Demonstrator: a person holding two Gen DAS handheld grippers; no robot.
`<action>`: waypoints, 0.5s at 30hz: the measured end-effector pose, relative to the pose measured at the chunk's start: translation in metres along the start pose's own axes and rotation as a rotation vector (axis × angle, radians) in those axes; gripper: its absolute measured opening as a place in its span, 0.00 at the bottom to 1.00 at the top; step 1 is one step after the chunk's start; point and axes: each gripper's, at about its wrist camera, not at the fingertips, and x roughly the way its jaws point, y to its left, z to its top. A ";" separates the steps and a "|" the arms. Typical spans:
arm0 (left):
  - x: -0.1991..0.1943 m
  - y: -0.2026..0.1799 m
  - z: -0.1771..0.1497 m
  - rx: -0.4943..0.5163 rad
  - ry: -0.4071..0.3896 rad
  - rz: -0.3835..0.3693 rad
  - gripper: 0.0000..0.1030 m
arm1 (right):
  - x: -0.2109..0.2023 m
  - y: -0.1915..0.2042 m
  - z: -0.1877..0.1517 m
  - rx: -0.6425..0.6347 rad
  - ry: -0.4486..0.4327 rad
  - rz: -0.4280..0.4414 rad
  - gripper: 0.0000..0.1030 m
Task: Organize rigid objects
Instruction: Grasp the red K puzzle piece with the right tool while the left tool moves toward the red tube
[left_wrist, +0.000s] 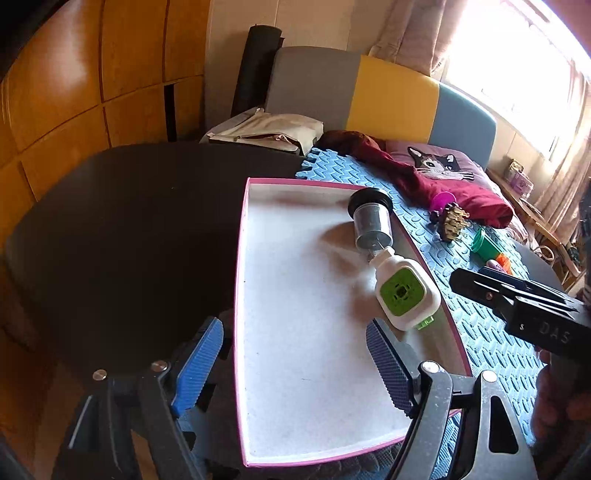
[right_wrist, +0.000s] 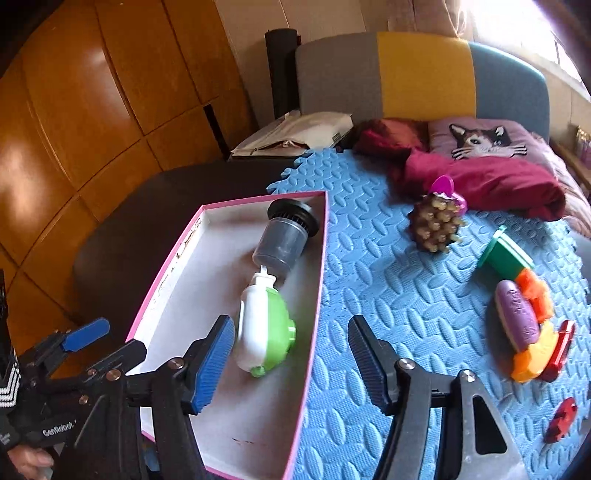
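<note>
A pink-rimmed white box (left_wrist: 240, 266) (right_wrist: 162, 280) holds a white and green plug-in device (left_wrist: 404, 295) (right_wrist: 264, 328) and a clear cylinder with a black cap (left_wrist: 371, 218) (right_wrist: 284, 232). My left gripper (left_wrist: 295, 365) is open and empty over the box's near left side; it also shows in the right wrist view (right_wrist: 79, 341). My right gripper (right_wrist: 291, 358) is open and empty, straddling the box's right wall; its body shows in the left wrist view (left_wrist: 517, 302). Loose on the blue foam mat (right_wrist: 369, 258) lie a brown spiky brush (right_wrist: 436, 225), a green tub (right_wrist: 506, 254) and a purple and orange toy (right_wrist: 524, 325).
Red pieces (right_wrist: 561, 417) lie at the mat's right edge. A maroon cloth (right_wrist: 480, 184) and a cat cushion (right_wrist: 484, 138) lie behind the mat. The dark table (left_wrist: 129, 240) extends left of the box. A wooden cabinet (left_wrist: 74, 92) stands on the left.
</note>
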 end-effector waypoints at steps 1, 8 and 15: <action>0.000 -0.001 0.000 0.005 0.000 0.001 0.78 | -0.002 -0.001 -0.001 -0.003 -0.002 -0.006 0.63; -0.002 -0.009 -0.001 0.036 0.003 -0.003 0.78 | -0.021 -0.021 -0.010 0.008 -0.019 -0.052 0.63; -0.005 -0.021 -0.002 0.064 0.000 -0.012 0.78 | -0.044 -0.066 -0.016 0.061 -0.038 -0.133 0.63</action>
